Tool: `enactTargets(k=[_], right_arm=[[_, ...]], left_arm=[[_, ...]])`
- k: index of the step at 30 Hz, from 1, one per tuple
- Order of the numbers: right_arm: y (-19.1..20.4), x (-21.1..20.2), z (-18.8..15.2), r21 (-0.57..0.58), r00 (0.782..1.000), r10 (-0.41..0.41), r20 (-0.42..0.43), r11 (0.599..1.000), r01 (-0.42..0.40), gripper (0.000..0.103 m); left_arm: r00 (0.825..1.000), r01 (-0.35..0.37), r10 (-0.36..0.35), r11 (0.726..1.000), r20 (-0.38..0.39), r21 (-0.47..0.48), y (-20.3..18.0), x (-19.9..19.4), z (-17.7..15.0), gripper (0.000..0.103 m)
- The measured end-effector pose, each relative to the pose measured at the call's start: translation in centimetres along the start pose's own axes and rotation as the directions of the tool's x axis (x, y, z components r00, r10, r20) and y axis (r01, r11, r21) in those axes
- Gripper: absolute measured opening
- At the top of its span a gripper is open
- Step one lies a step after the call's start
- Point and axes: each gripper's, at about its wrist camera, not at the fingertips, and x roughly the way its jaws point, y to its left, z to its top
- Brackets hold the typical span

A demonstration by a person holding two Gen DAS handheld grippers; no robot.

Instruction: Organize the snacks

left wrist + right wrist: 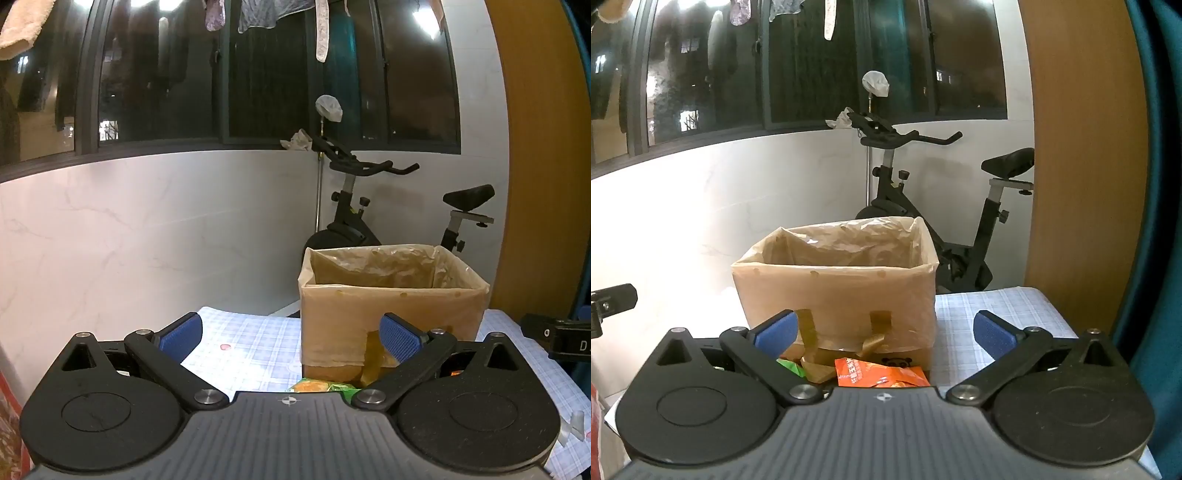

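A cardboard box (391,306) lined with a clear plastic bag stands on the checked tablecloth (251,343); it also shows in the right wrist view (842,291). My left gripper (291,338) is open and empty, just in front of the box's left corner. A green and orange snack pack (321,387) peeks out below it. My right gripper (884,334) is open and empty in front of the box. An orange snack pack (879,374) and a green snack pack (790,367) lie at the box's foot, below the right gripper.
An exercise bike (369,206) stands behind the table against the white wall. A wooden panel (1082,184) and a teal curtain (1160,184) are at the right. Dark windows with hanging laundry (258,14) fill the back. The right gripper's body (557,336) shows at the left view's right edge.
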Motion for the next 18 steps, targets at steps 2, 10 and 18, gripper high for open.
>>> enactTargets(k=[2, 10, 18], right_arm=[[-0.01, 0.07, -0.06, 0.001, 1.0, 0.001, 0.0, 1.0, -0.001, 0.103], [0.01, 0.27, -0.25, 0.001, 1.0, -0.003, -0.004, 1.0, 0.003, 0.103], [-0.23, 0.48, -0.4, 0.007, 1.0, -0.004, -0.005, 1.0, 0.005, 0.103]], left_arm=[[1.0, -0.001, 0.001, 1.0, 0.0, -0.002, 0.02, 0.01, 0.04, 0.103], [1.0, -0.004, 0.004, 1.0, -0.001, -0.004, -0.12, 0.12, 0.04, 0.103], [1.0, -0.011, 0.011, 1.0, -0.005, -0.009, -0.25, 0.35, -0.22, 0.103]])
